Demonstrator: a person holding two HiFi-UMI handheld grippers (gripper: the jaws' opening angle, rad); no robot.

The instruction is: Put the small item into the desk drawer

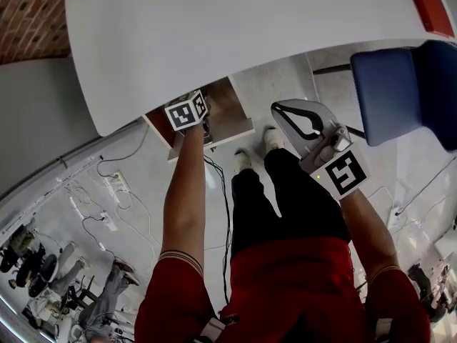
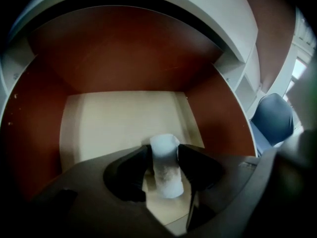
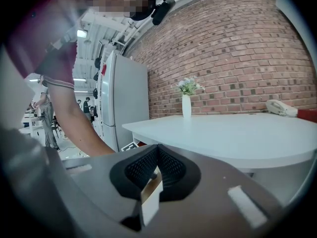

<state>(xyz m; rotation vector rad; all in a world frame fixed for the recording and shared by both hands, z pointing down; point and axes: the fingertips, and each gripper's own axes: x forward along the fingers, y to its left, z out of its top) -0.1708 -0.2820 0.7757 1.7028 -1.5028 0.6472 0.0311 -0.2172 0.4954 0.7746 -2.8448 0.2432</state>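
Your left gripper (image 2: 164, 155) is nearest the work. Its 2 jaws clasp the small item (image 2: 166, 170), a stubby, pale white roll. Both tips lie against its sides with no gap showing. The item sits inside the desk drawer (image 2: 114, 128), over the light floor towards the front. You cannot tell whether its lower end touches that floor. Red-brown sides rise to the left, to the right and behind it.

From the head view, your left forearm (image 1: 184, 191) reaches down to the drawer, which stands pulled out from under the edge of the white desk (image 1: 250, 27). The left marker cube (image 1: 187, 113) sits just over the drawer's opening.

Your right gripper (image 3: 157, 147) is held well apart from the drawer, at your right side above your leg. It is clenched, with the 2 jaw tips meeting. Your 2 shoes (image 1: 243, 159) stand on the floor between the drawer and that gripper.

Further out, a blue chair (image 1: 407, 91) stands to the right of the desk and cables (image 1: 107, 206) trail across the floor on the left. In the right gripper view, a white vase (image 3: 186, 105) of flowers stands at the desk's far side. Behind it is the brick wall (image 3: 237, 48), and a grey fridge (image 3: 121, 98) stands to the vase's left.
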